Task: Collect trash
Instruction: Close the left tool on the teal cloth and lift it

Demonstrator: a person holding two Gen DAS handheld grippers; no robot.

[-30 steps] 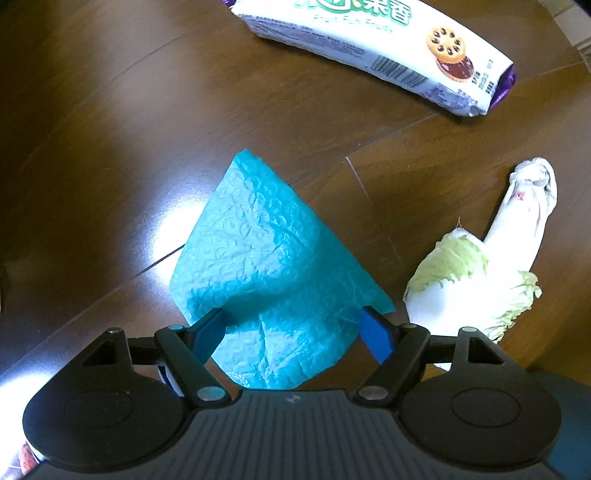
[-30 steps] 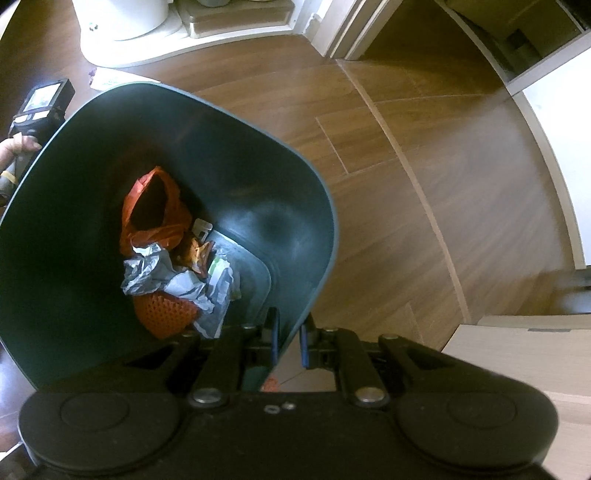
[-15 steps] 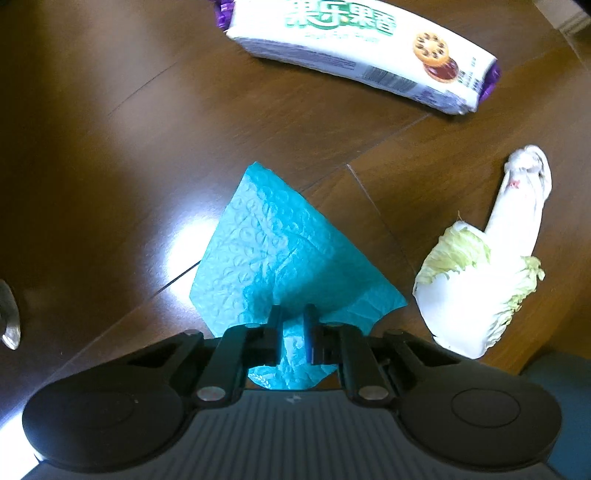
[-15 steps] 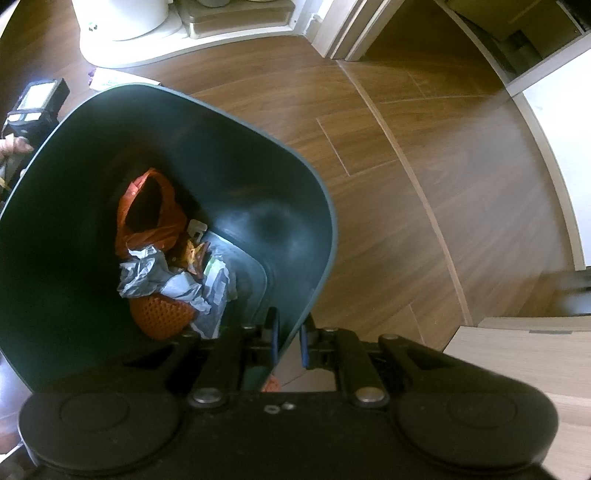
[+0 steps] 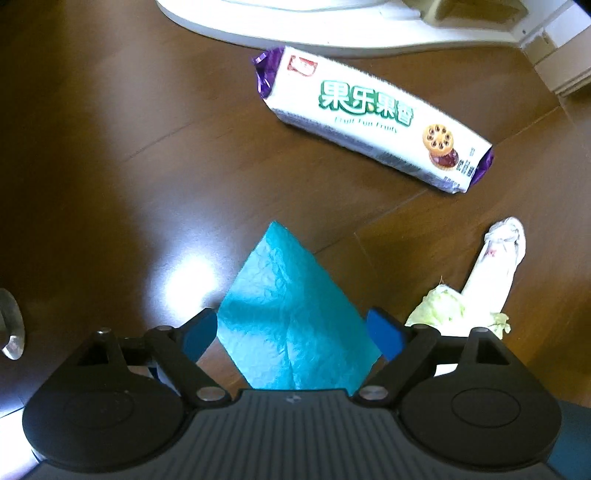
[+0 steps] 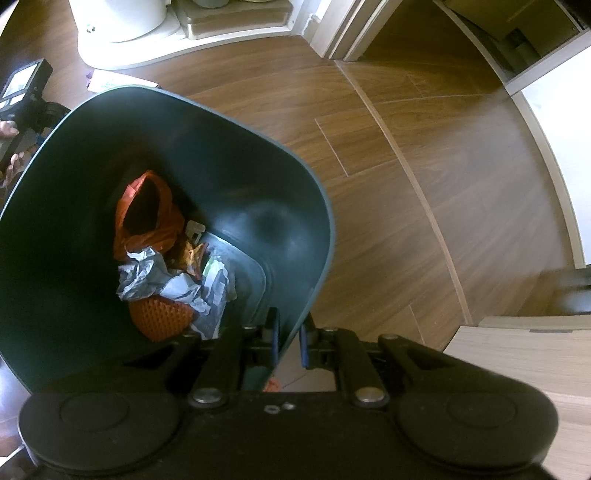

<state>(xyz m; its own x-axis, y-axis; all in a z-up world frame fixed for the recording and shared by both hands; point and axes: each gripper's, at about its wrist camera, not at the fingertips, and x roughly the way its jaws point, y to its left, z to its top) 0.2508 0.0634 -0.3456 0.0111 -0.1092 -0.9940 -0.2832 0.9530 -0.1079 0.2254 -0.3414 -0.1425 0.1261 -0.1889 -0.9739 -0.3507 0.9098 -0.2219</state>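
Teal paper napkin (image 5: 291,328) lies on the wooden floor (image 5: 110,166), between the blue pads of the left gripper (image 5: 291,334). Its jaws have just been opening and now stand wide apart, nothing pinched; the napkin is loose, so the pick looks failed or being re-tried. Biscuit packet (image 5: 373,120) sits farther off, near a white base (image 5: 332,26). Cabbage leaf (image 5: 443,308) and a twisted white wrapper (image 5: 495,262) lie just right of the napkin, touching each other. Right gripper (image 6: 289,343) is clamped on the rim of the dark green bin (image 6: 221,155), probably holding it near and open for drops. Bin already has an orange bag (image 6: 147,218) and crumpled paper (image 6: 166,280).
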